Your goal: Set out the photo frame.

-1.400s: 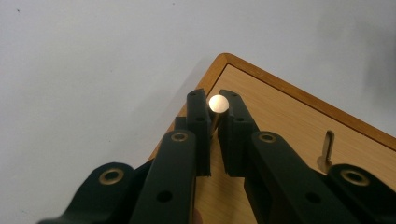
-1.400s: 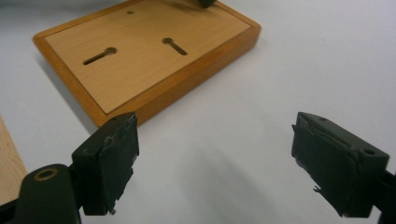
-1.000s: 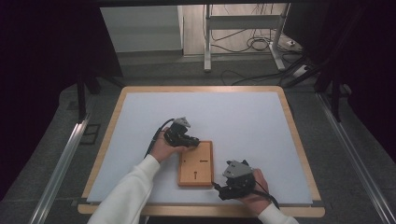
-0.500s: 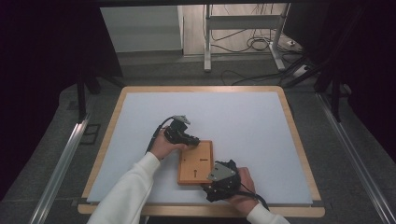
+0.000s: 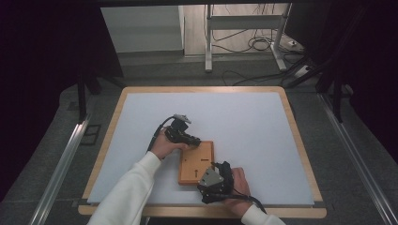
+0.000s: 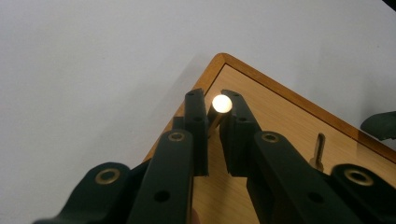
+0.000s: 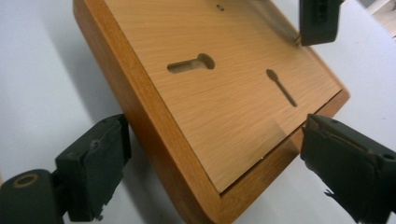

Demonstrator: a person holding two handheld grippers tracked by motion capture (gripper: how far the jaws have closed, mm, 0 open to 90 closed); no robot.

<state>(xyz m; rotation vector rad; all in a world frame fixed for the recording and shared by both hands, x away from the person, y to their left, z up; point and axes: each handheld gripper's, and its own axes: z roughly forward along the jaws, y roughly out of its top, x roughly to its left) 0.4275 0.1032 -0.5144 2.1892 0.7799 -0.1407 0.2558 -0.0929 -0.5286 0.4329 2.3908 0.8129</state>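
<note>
An orange-brown wooden board (image 5: 197, 162) (pale woodgrain panel) lies on a white mat (image 5: 244, 122); black claws.

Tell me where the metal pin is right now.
The metal pin stands at a corner of the wooden board, pinched by the left gripper, in the left gripper view.

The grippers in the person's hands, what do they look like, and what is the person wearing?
Both are black. The left gripper has two chunky black jaws with brass-coloured rivets and a black cable trailing off it. The right gripper carries a grey three-cornered plate and a black cable too. The person's sleeve is white.
</note>
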